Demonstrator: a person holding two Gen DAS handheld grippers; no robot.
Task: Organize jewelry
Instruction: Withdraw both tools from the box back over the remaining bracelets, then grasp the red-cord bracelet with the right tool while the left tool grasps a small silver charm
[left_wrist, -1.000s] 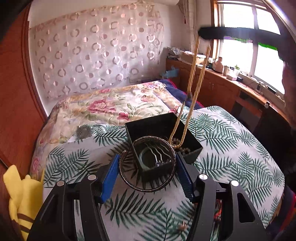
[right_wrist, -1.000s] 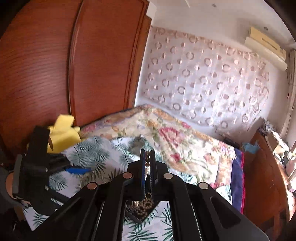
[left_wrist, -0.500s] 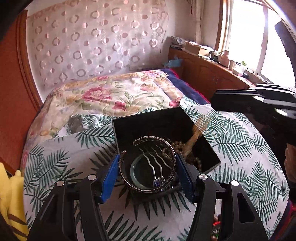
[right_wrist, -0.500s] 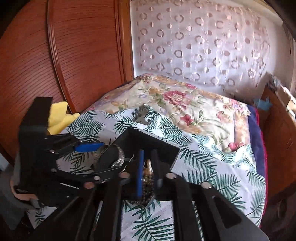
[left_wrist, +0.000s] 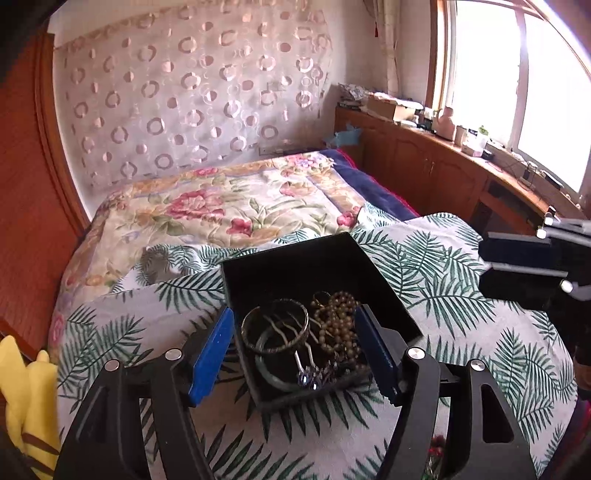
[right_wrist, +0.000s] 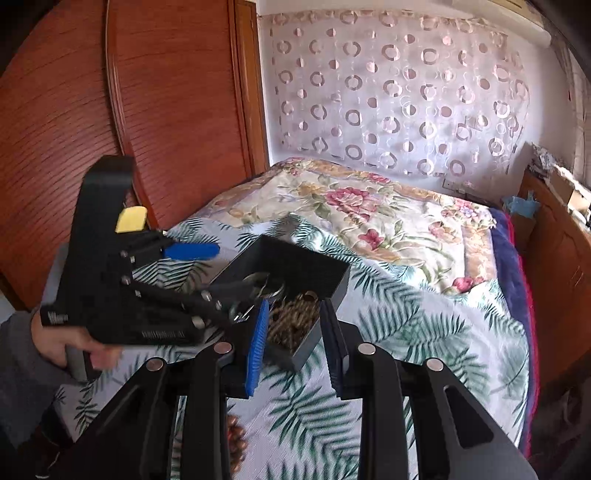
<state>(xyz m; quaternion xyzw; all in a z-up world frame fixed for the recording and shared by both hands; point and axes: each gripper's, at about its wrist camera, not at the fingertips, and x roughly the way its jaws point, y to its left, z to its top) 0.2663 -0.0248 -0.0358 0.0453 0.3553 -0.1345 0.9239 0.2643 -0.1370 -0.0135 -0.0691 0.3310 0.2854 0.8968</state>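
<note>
A black open box (left_wrist: 295, 258) sits on the palm-leaf cloth (left_wrist: 443, 266). In it lie a metal bangle (left_wrist: 275, 326), a pale jade bangle (left_wrist: 273, 369), a wavy hair pin (left_wrist: 306, 369) and a brown bead necklace (left_wrist: 338, 326). My left gripper (left_wrist: 295, 354) is open, its blue pads either side of the box's near end. My right gripper (right_wrist: 295, 339) is open and empty, just behind the box (right_wrist: 295, 266) and over the beads (right_wrist: 293, 321). The left gripper body (right_wrist: 122, 280) shows in the right wrist view.
The cloth lies on a bed with a floral quilt (left_wrist: 229, 199). A wooden wardrobe (right_wrist: 110, 110) stands on the left, a low cabinet (left_wrist: 443, 170) under the window on the right. A yellow plush toy (left_wrist: 22, 387) lies at the left edge. Loose beads (right_wrist: 234, 439) lie on the cloth.
The right gripper lowered the bead necklace into the box, opened and let it go. The left gripper opened and released the metal bangle, which now lies in the box.
</note>
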